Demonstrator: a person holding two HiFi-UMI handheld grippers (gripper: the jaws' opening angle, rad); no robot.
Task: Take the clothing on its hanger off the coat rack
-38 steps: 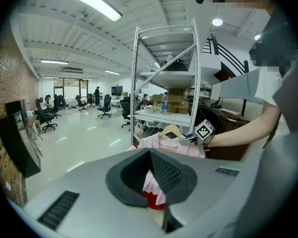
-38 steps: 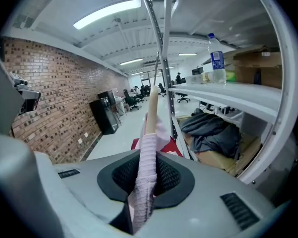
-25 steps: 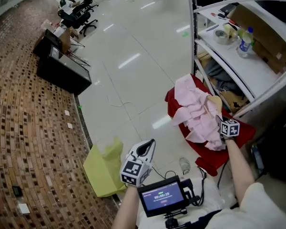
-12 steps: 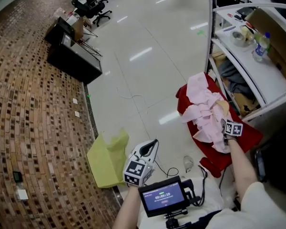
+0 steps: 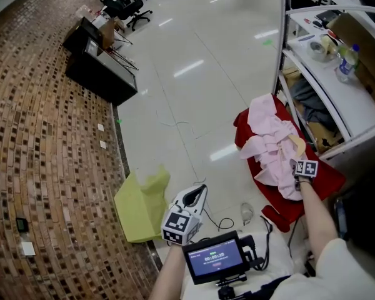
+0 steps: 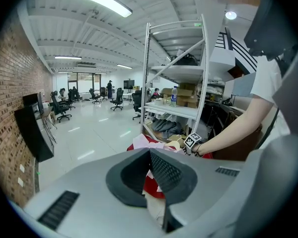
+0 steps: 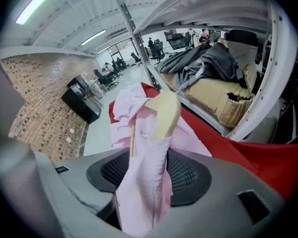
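Observation:
A pink garment (image 5: 269,147) on a wooden hanger (image 5: 297,144) lies crumpled on a red cloth (image 5: 322,181) on the floor by the shelf. My right gripper (image 5: 295,160) is at the garment's near end. In the right gripper view the pink fabric (image 7: 139,192) and the hanger's shoulder (image 7: 164,114) sit between the jaws of the right gripper (image 7: 149,157). Those jaws have just been opening, and the pads stand apart from the cloth. My left gripper (image 5: 197,194) hovers over bare floor, left of the pile. The left gripper (image 6: 150,153) is shut on nothing.
A white metal shelf rack (image 5: 319,80) stands to the right, with a bottle (image 5: 345,61), tape and boxes on it and dark clothes underneath. A yellow-green bag (image 5: 140,204) lies at the brick floor's edge. Black cases (image 5: 100,79) stand far left. A small screen (image 5: 214,257) sits below.
My right gripper has sunk with the garment, which now rests lower on the red cloth. My left gripper has shifted slightly. The head view has swung a little to the right.

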